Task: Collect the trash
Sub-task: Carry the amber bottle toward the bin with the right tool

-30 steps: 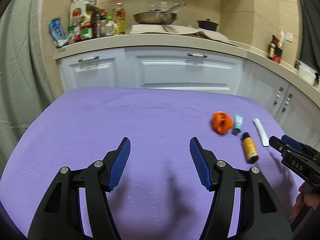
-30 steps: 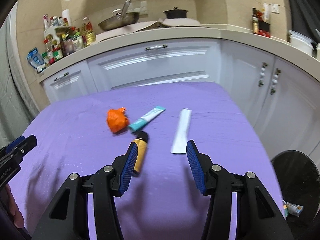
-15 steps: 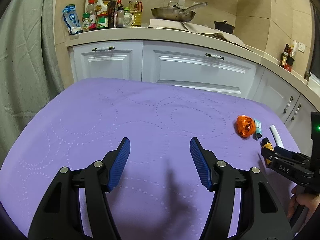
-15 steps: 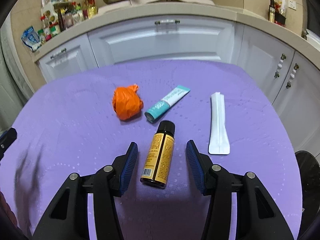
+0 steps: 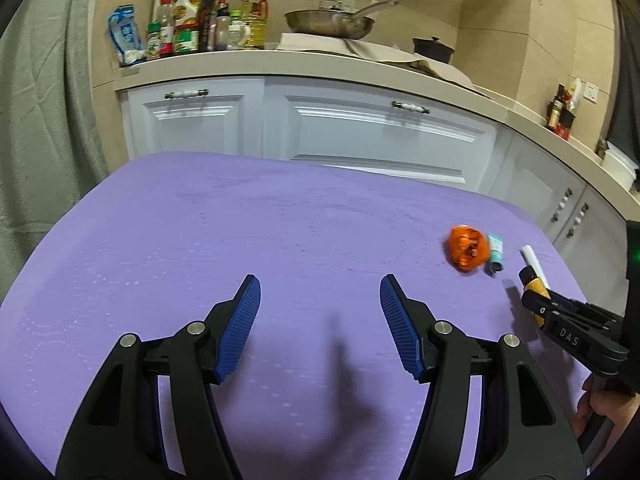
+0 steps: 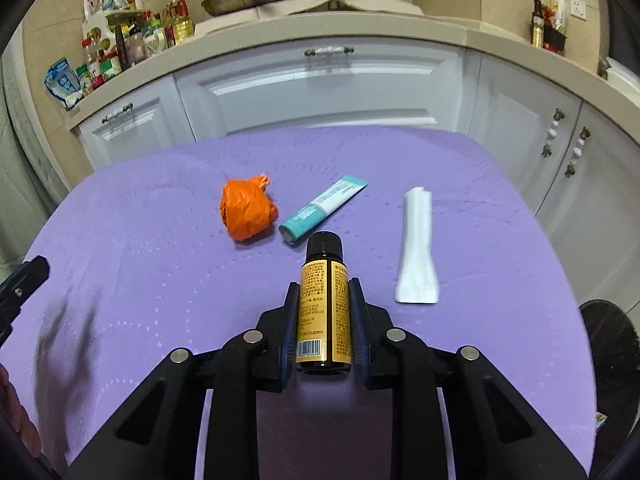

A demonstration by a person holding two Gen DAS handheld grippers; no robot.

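- Your right gripper [image 6: 323,300] is closing on the small amber bottle [image 6: 323,304]; both blue pads already lie against its labelled sides, with no gap visible.
- The bottle lies flat on the purple table cover [image 6: 160,280]. Its long axis runs straight along the gripper's fingers, black cap pointing away from you, base towards the gripper body. The grip is therefore across the narrow width, which suits a lift.
- Your left gripper [image 5: 320,320] stands about half open with nothing between its jaws, over bare cover and well apart from the trash.
- Remaining items lie beyond the bottle: the crumpled orange bag [image 6: 247,214] to the left, the teal tube [image 6: 322,210] just past the cap and angled up to the right, the white folded wrapper [image 6: 418,242] to the right.
- The dark bin [image 6: 610,356] sits below the table's right edge, on the right hand's side.
- Judgement: the right hand is nearer all four items and the bin; lift clear before swinging right.
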